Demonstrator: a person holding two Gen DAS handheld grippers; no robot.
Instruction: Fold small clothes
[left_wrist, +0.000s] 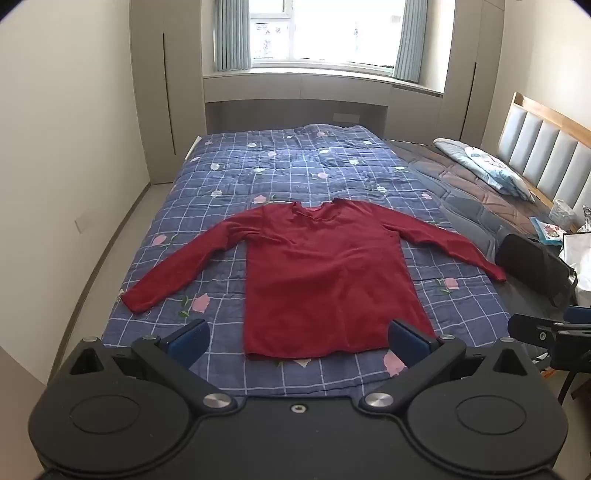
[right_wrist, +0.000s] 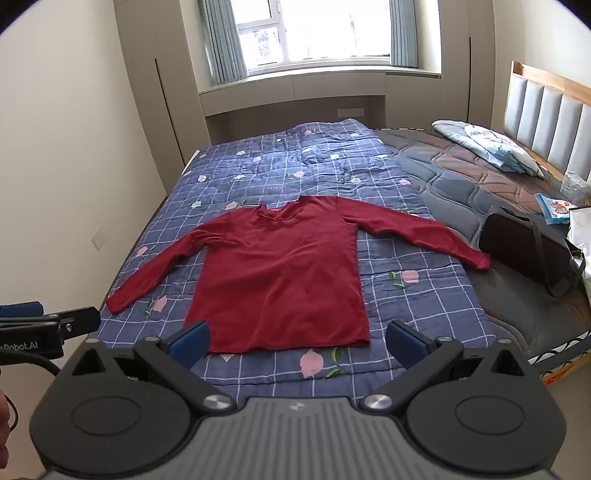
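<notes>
Both grippers are standing wide apart and holding nothing: your left gripper (left_wrist: 297, 338) is hovering over the near hem of the red long-sleeved shirt (left_wrist: 325, 280), and your right gripper (right_wrist: 295, 338) is hanging beside it, over the same hem but nearer the shirt's right corner. You are tilting both tools downward toward the bed, side by side, neither one touching cloth.

You are looking at a shirt lying flat, front up, on the blue checked quilt (left_wrist: 295, 162), hem toward you, collar away, both sleeves spread outward. The right cuff (right_wrist: 480, 260) is reaching off the quilt's edge, near the dark bag (right_wrist: 524, 247).

I judge the fabric to be light, soft and limp, likely to sag and drag rather than hold a crease. Pinching a single layer at a cuff or shoulder seam looks safest; beware of catching the quilt underneath.
</notes>
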